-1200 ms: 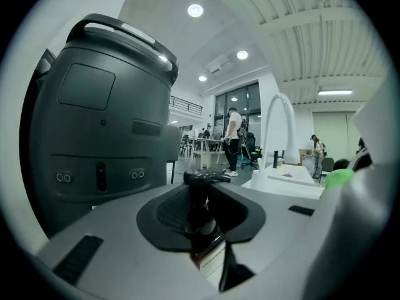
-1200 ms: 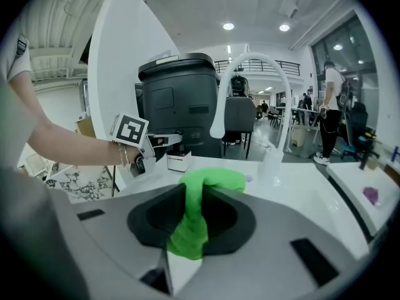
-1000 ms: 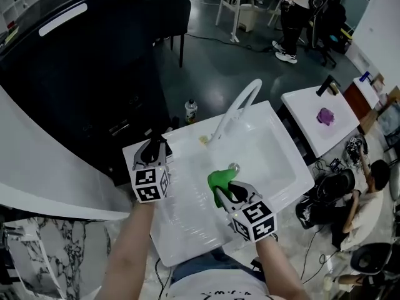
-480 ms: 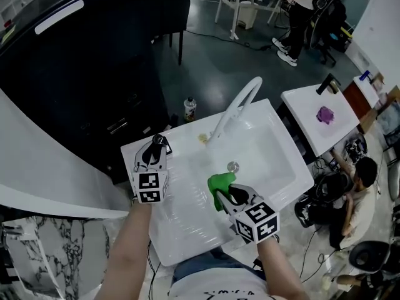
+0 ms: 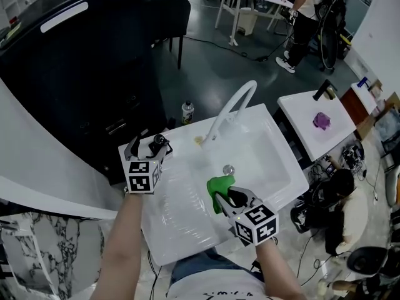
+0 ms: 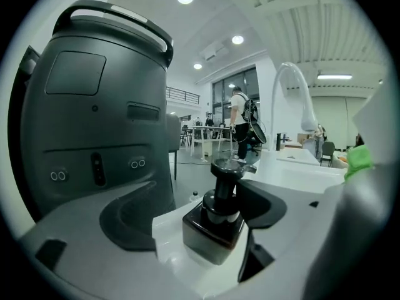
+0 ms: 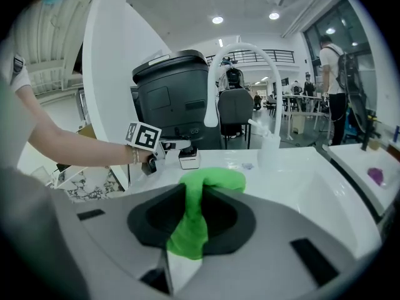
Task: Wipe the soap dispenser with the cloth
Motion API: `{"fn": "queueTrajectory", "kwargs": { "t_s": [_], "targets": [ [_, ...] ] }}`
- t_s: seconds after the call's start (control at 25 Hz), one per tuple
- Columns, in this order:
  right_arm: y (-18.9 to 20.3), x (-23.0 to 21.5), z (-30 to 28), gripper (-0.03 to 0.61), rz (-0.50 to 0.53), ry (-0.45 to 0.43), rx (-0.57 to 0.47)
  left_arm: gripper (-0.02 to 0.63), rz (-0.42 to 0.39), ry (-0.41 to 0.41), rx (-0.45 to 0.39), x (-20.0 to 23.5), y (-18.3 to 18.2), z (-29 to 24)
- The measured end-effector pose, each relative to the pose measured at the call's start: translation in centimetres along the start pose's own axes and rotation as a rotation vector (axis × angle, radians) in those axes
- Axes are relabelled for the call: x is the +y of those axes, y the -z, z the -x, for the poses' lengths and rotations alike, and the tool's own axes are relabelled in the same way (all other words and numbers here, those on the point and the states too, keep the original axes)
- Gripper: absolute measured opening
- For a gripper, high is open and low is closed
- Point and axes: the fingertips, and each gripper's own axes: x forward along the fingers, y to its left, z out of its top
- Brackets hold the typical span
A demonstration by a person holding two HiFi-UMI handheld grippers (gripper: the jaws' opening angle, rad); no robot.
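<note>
A small soap dispenser point(image 6: 212, 224) with a black pump and a dark square bottle stands on the white sink's point(image 5: 187, 230) far left corner. My left gripper point(image 6: 200, 214) is around it, jaws opening and spread wide, the pads off the bottle. In the head view the dispenser's pump point(image 5: 160, 141) shows at the left gripper point(image 5: 149, 146). My right gripper point(image 5: 224, 195) is shut on a green cloth point(image 5: 219, 185) over the basin. The right gripper view shows the cloth point(image 7: 194, 211) bunched between its jaws, and the dispenser point(image 7: 189, 159) farther off.
A white arched faucet point(image 5: 234, 108) rises at the sink's far rim, with the drain point(image 5: 229, 169) below it. A big dark machine point(image 6: 94, 117) stands behind the dispenser. A bottle point(image 5: 186, 111) stands on the floor. A second sink point(image 5: 300, 114) with a purple cloth point(image 5: 323, 119) lies at right; people stand behind.
The left gripper's jaws were closed on the dispenser and have now spread wide, letting it go. The right gripper with the cloth has stayed put.
</note>
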Motion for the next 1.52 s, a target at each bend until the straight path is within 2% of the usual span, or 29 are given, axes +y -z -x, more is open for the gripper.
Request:
{"fn": "queueTrajectory", "kwargs": {
  "t_s": [0.2,0.32,0.56,0.72,0.96,1.16,1.28,1.4,1.44,1.48,1.52],
  "targets": [
    [0.0,0.5,0.0,0.084,-0.003,-0.019,-0.008,0.379,-0.017,0.015,0.070,-1.1,1.1,0.6],
    [0.0,0.9,-0.1,0.084,-0.002,-0.040,-0.012,0.379,-0.020,0.013,0.077,-2.0,1.9,1.4],
    [-0.6,0.6,-0.3,0.084,-0.007,-0.056,-0.036,0.377,0.135,-0.041,-0.011,-2.4,1.5,5.6],
    [-1.9,-0.5,0.2,0.084,-0.020,-0.049,-0.084,0.377,0.177,-0.098,-0.095,-2.3,-0.1,9.8],
    [-4.7,-2.2,1.7,0.084,0.005,-0.041,-0.188,0.377,0.130,-0.172,-0.175,-3.4,-2.9,14.8],
    [-6.7,-2.9,3.3,0.086,0.006,-0.035,-0.277,0.377,0.113,-0.195,-0.229,-3.8,-4.9,17.7],
    [-7.8,-3.0,4.4,0.086,0.045,-0.038,-0.325,0.377,0.102,-0.202,-0.258,-4.3,-6.0,18.8],
    [-8.7,-2.6,5.4,0.086,0.094,-0.043,-0.369,0.376,0.089,-0.169,-0.271,-5.5,-6.8,19.4],
    [-9.0,-2.5,5.8,0.086,0.106,-0.044,-0.385,0.351,0.084,-0.162,-0.275,-5.8,-7.1,19.7],
    [-9.3,-2.4,6.1,0.086,0.115,-0.043,-0.401,0.118,0.076,-0.167,-0.284,-6.0,-7.4,20.1],
    [-9.6,-2.3,6.4,0.086,0.122,-0.040,-0.415,0.012,0.061,-0.171,-0.293,-6.2,-7.7,20.5]
  ]
}}
